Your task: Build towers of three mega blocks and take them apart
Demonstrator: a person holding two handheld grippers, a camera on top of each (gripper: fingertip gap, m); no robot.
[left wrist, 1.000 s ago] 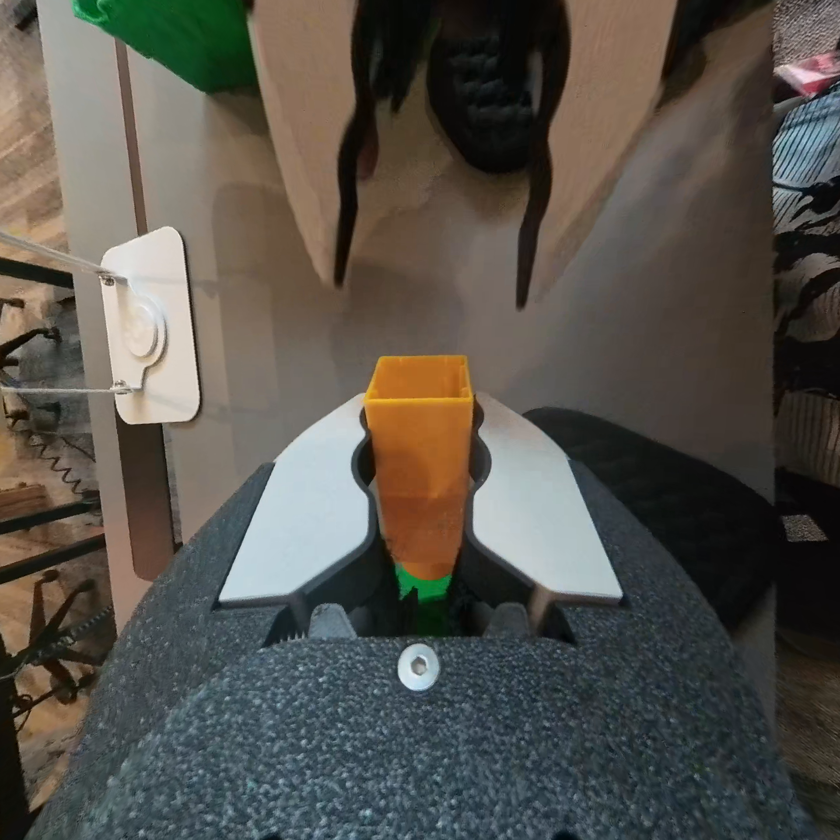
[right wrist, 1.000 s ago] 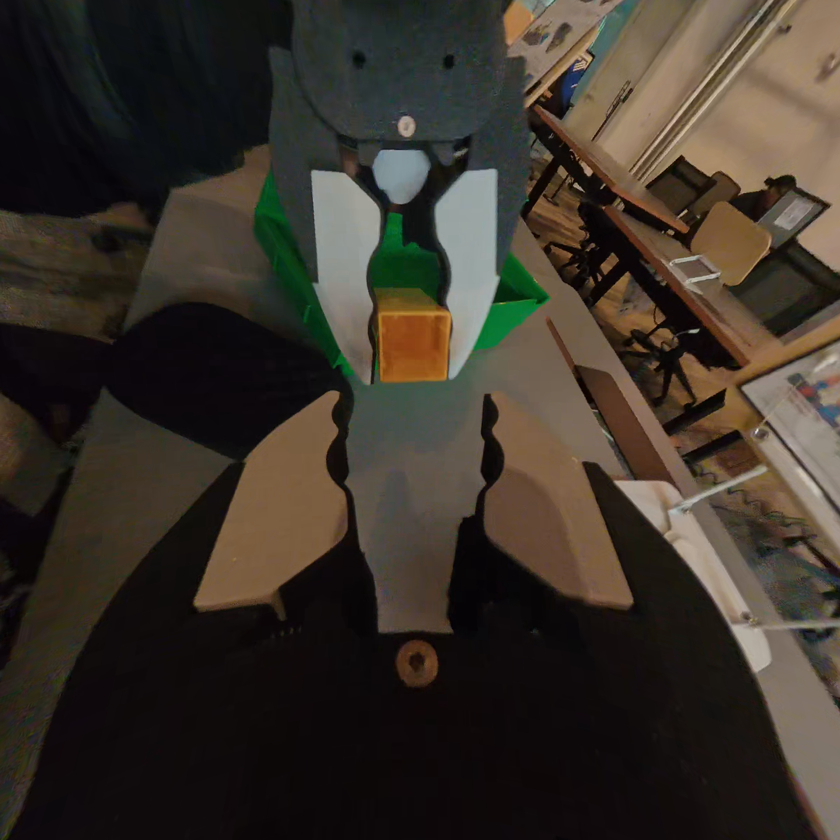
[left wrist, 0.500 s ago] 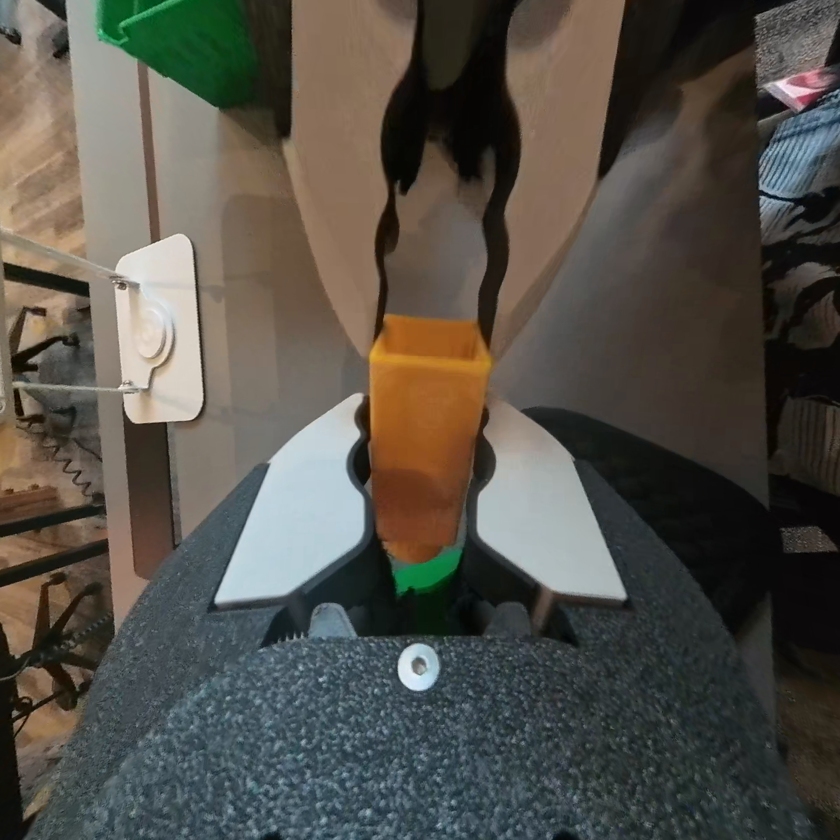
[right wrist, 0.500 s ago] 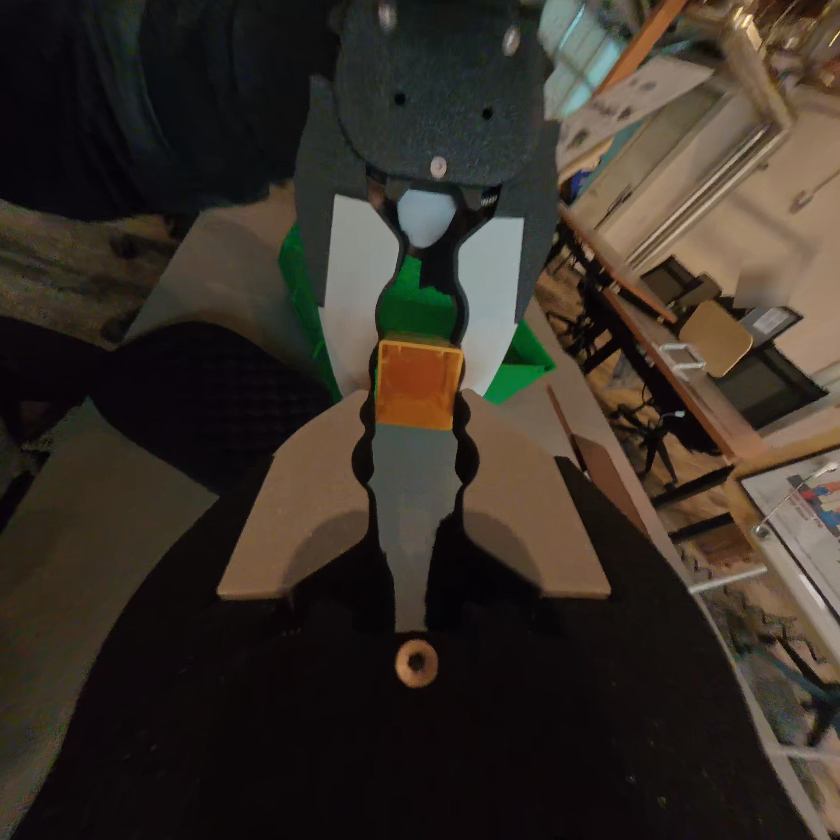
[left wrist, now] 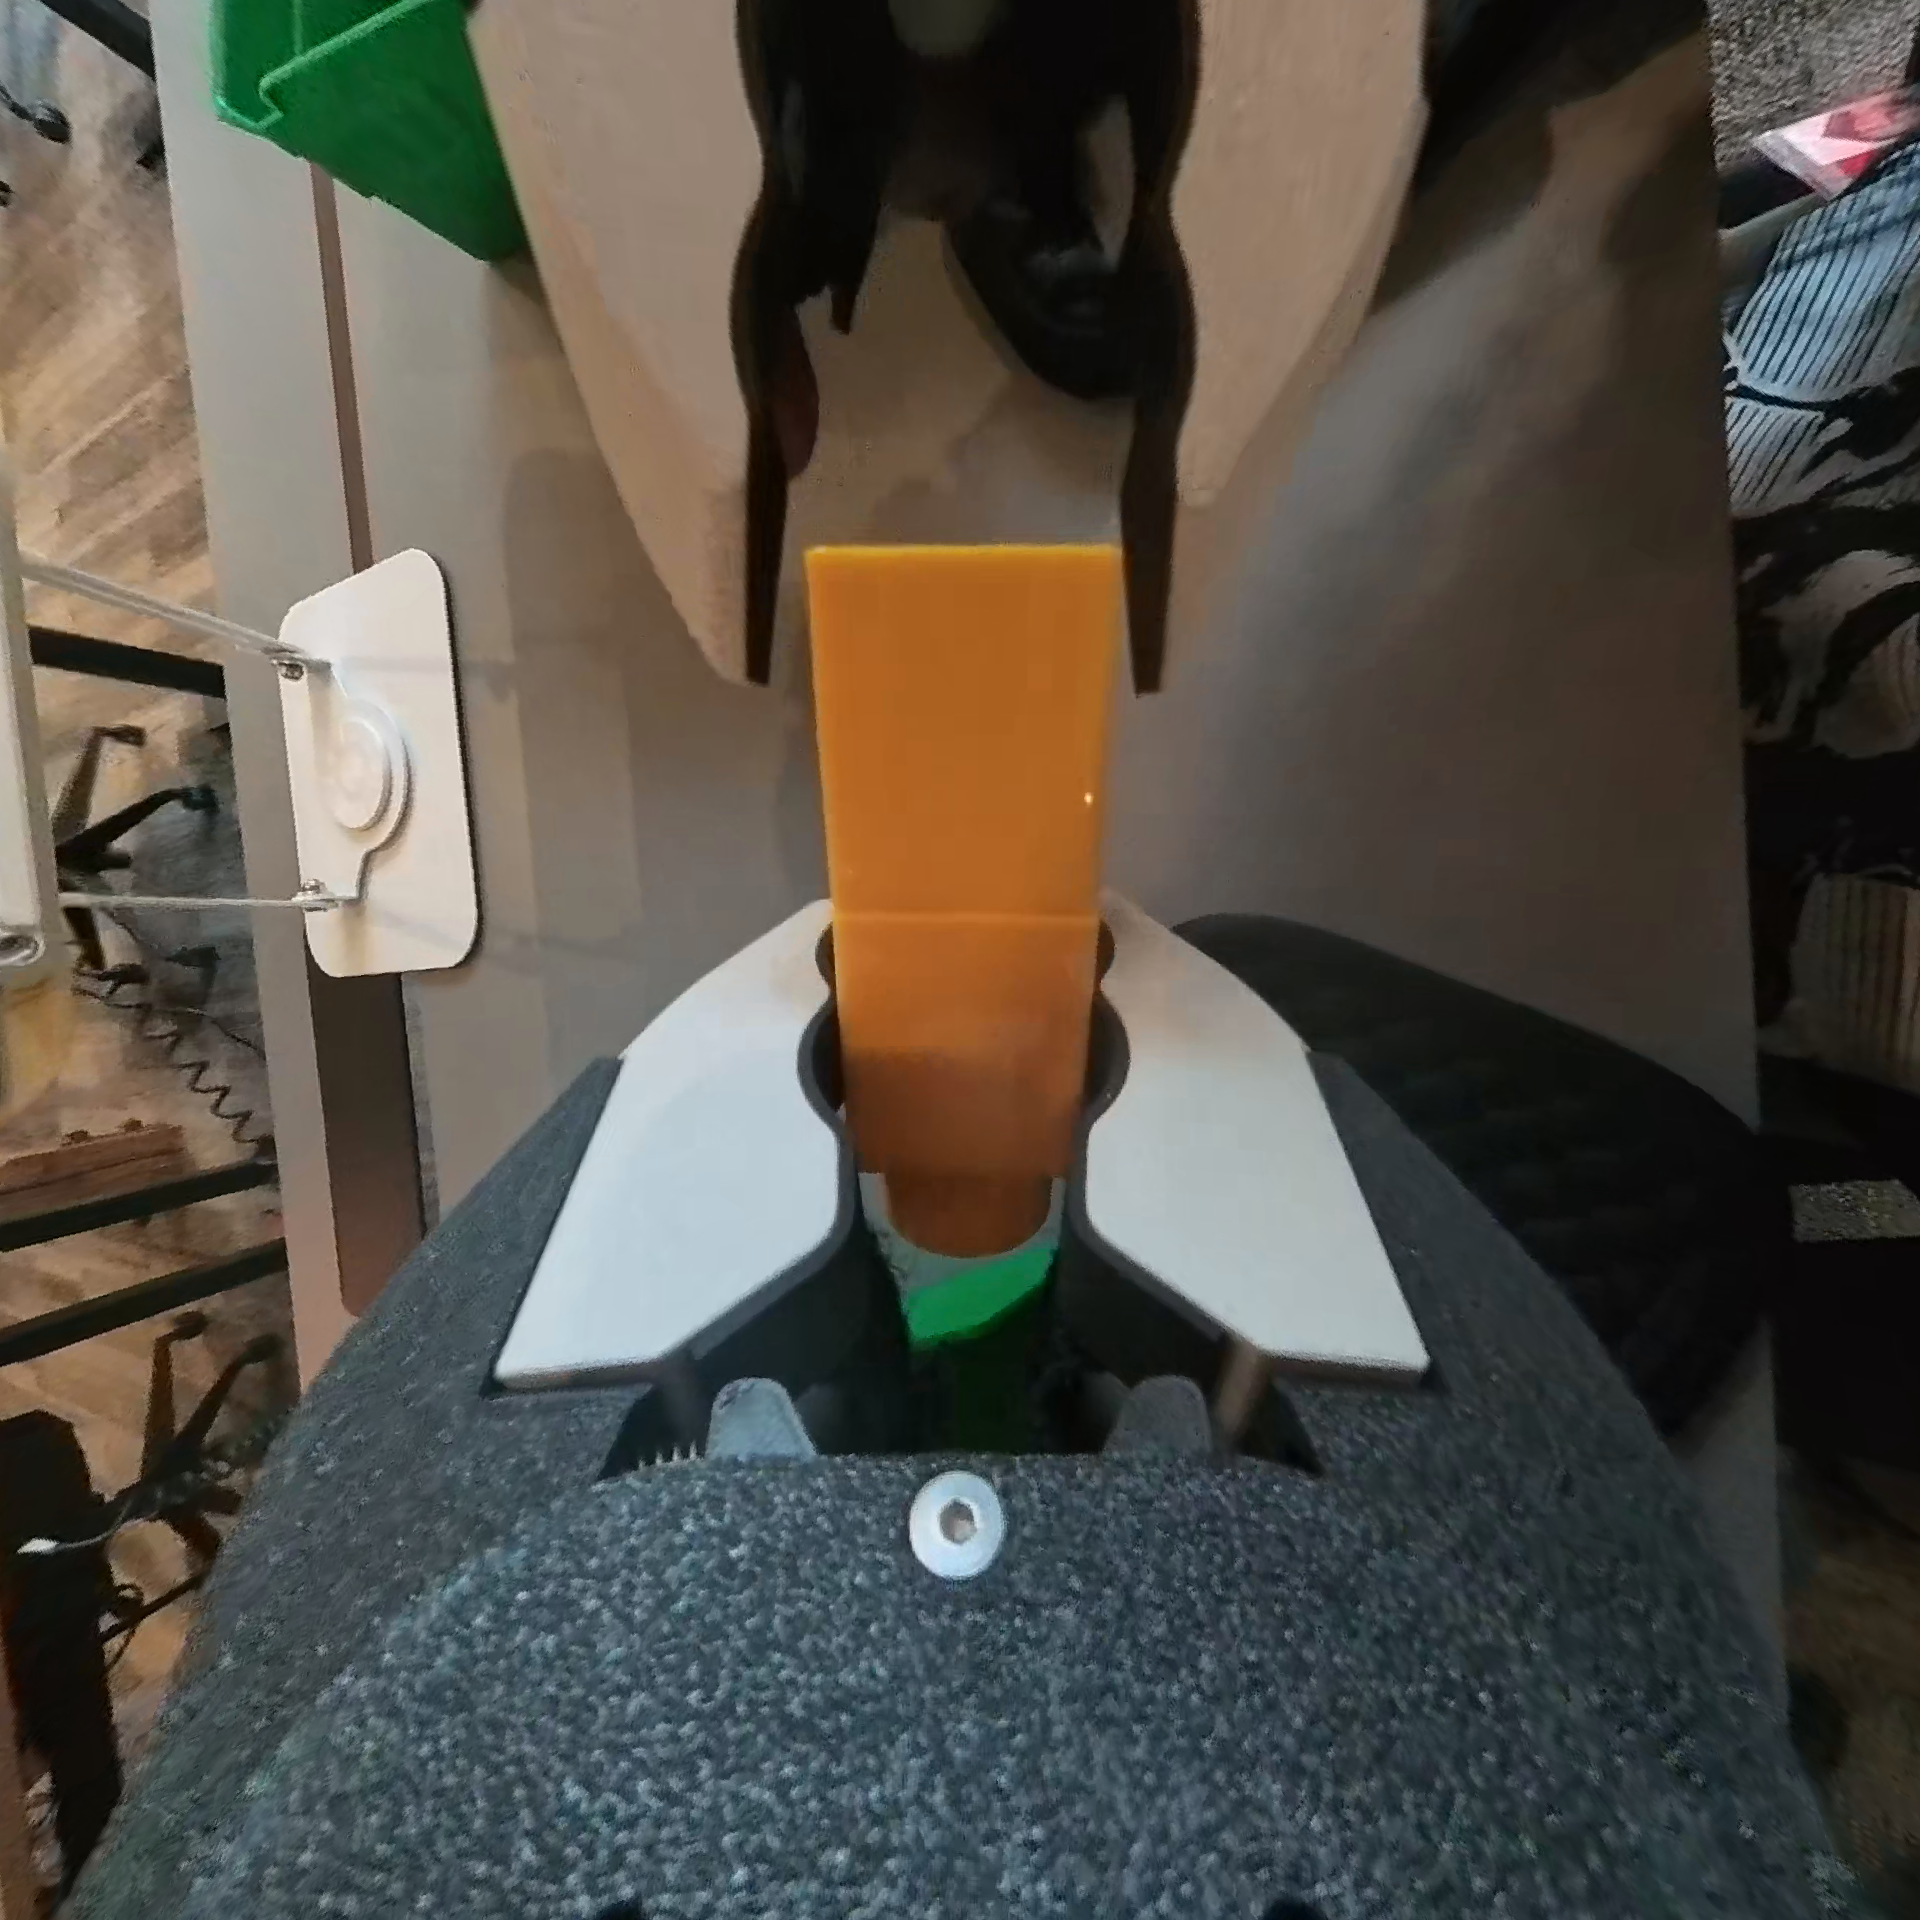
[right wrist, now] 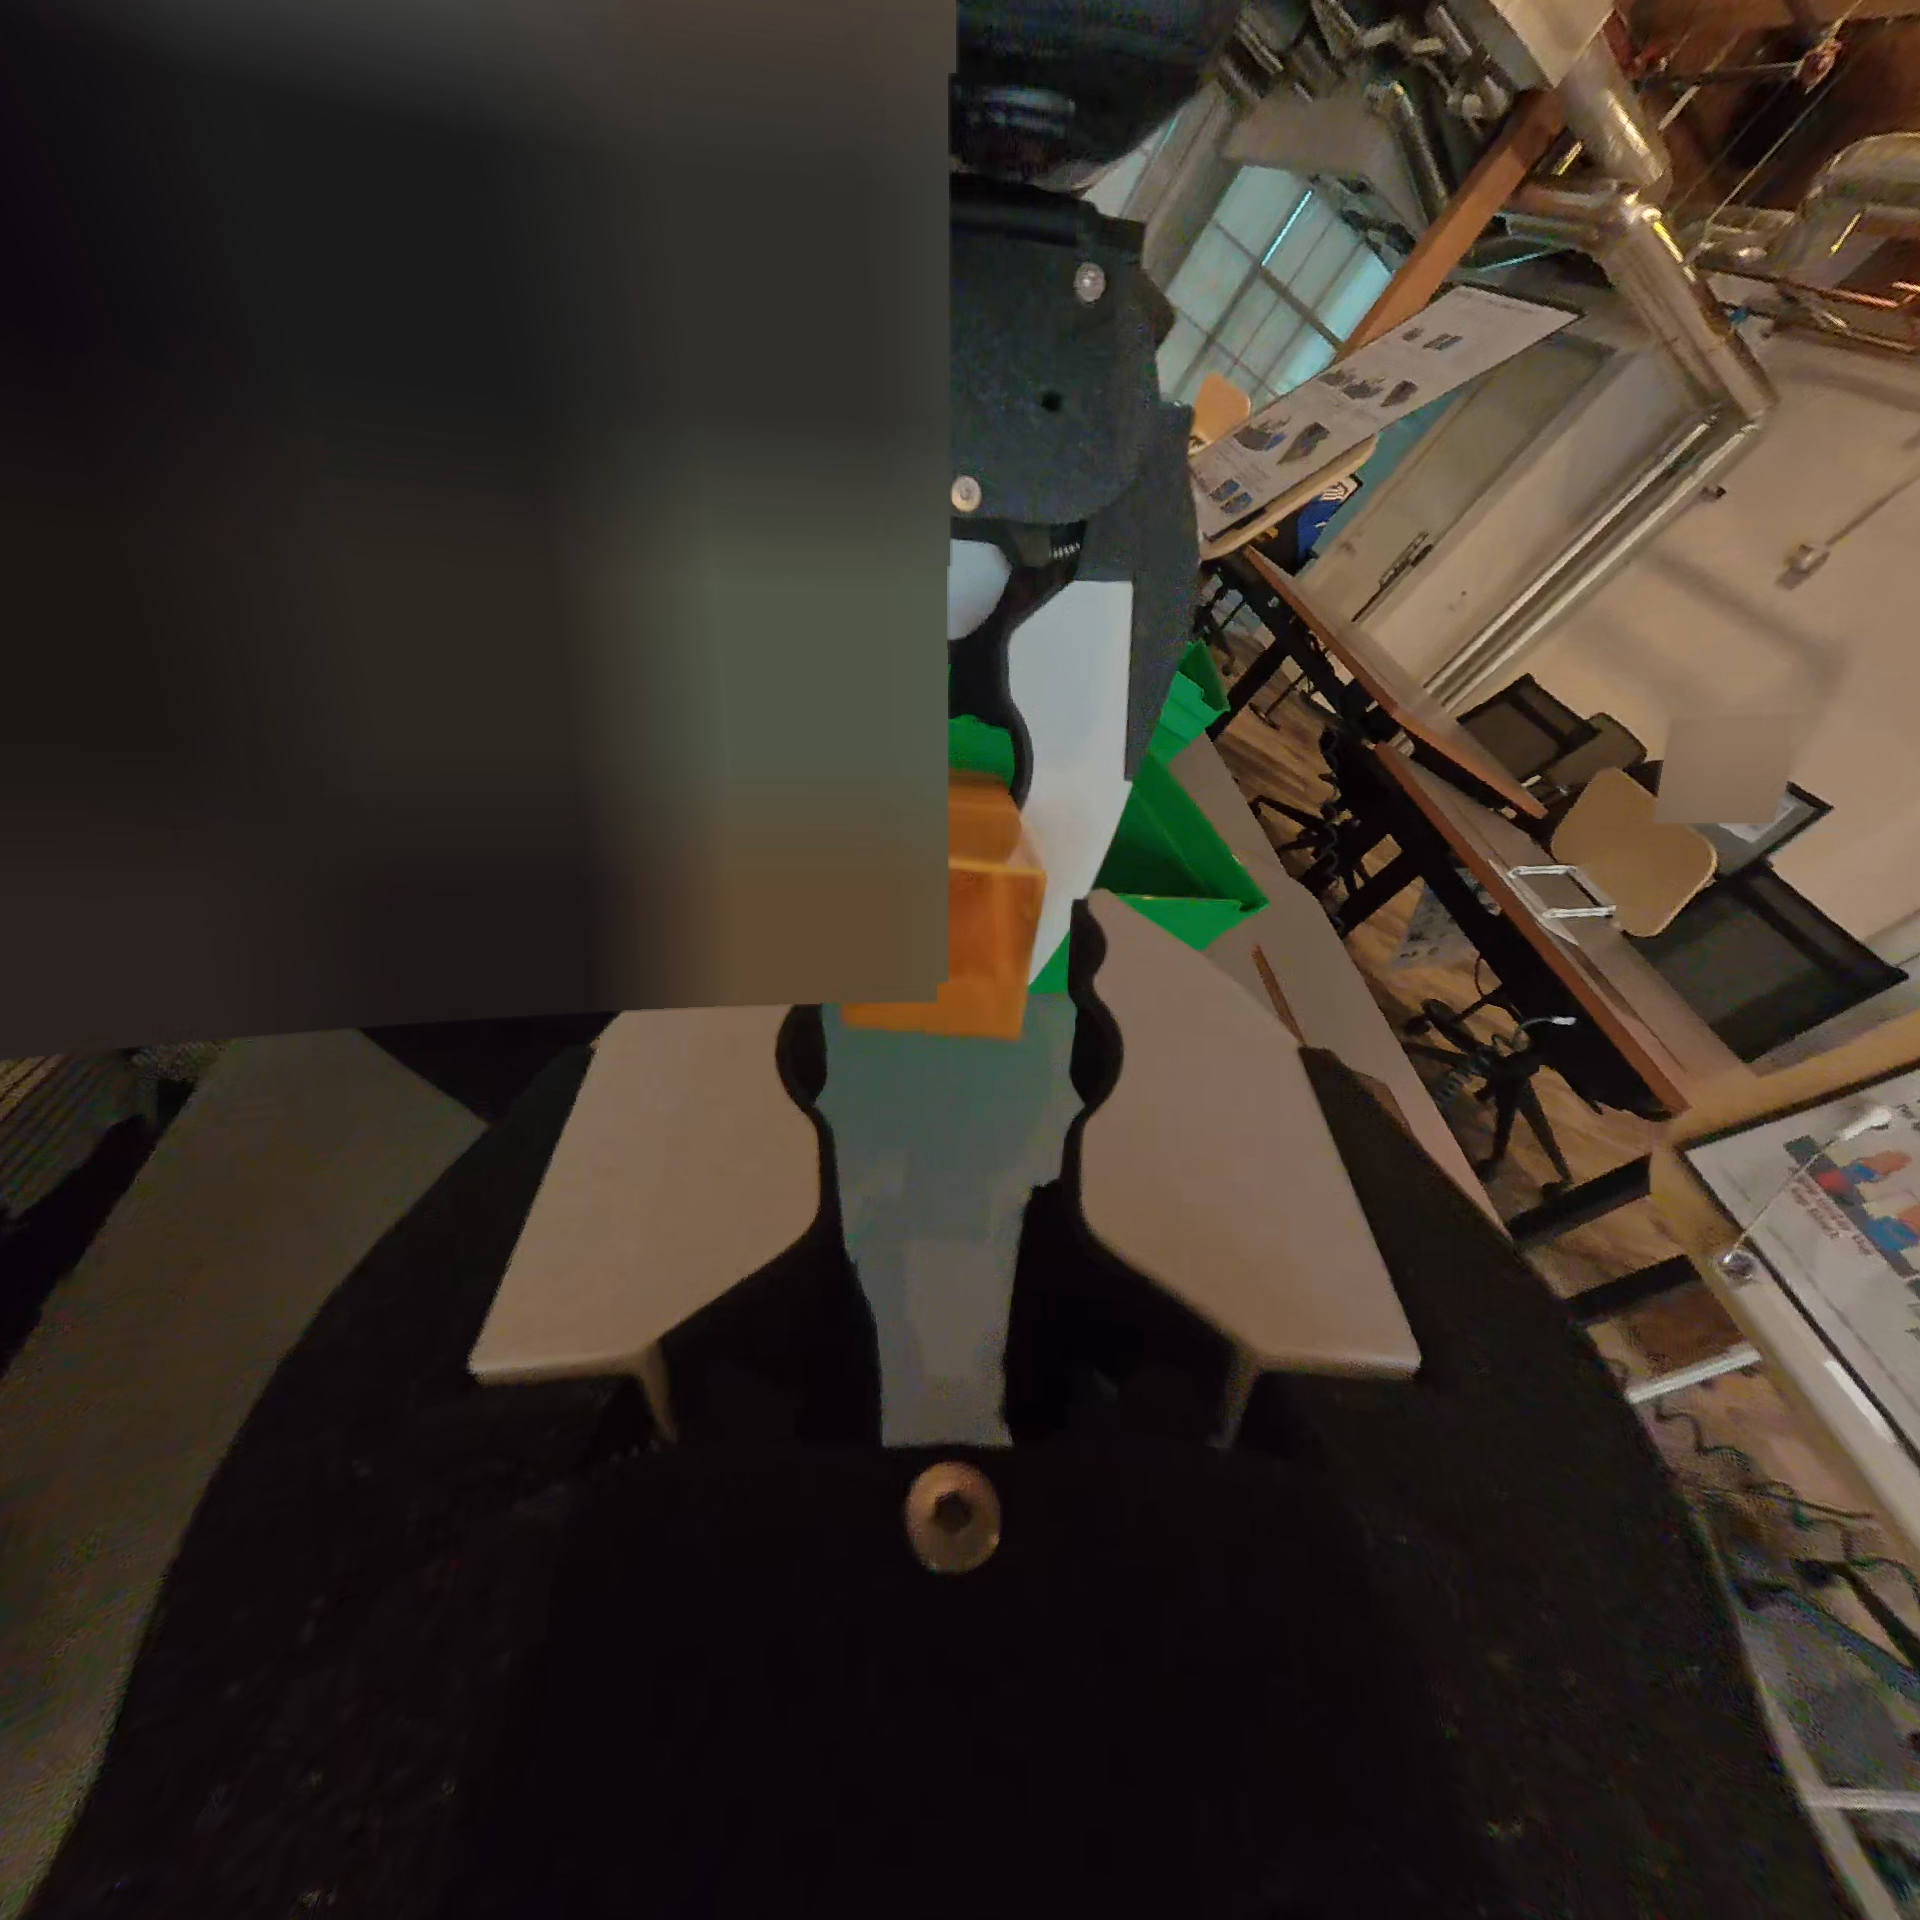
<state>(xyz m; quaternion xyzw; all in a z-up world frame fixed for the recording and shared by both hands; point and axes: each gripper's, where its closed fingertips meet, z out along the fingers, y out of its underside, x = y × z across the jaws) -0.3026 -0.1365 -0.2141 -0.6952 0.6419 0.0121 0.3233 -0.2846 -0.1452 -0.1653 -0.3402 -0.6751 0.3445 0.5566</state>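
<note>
the left gripper [left wrist: 964, 997] points level at the right gripper [left wrist: 951, 665], its jaws clamped on stacked orange blocks [left wrist: 966, 831]. the right gripper's jaws stand apart, straddling the stack's far end.

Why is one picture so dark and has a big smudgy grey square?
Right wrist view: the right tongs sit in dim shadow while the room behind glows bright, and the grey square is a blur patch added afterwards, covering most of the stacked orange plastic blocks. Left wrist view: evenly lit, blocks sharp, edges bent by the wide lens.
</note>
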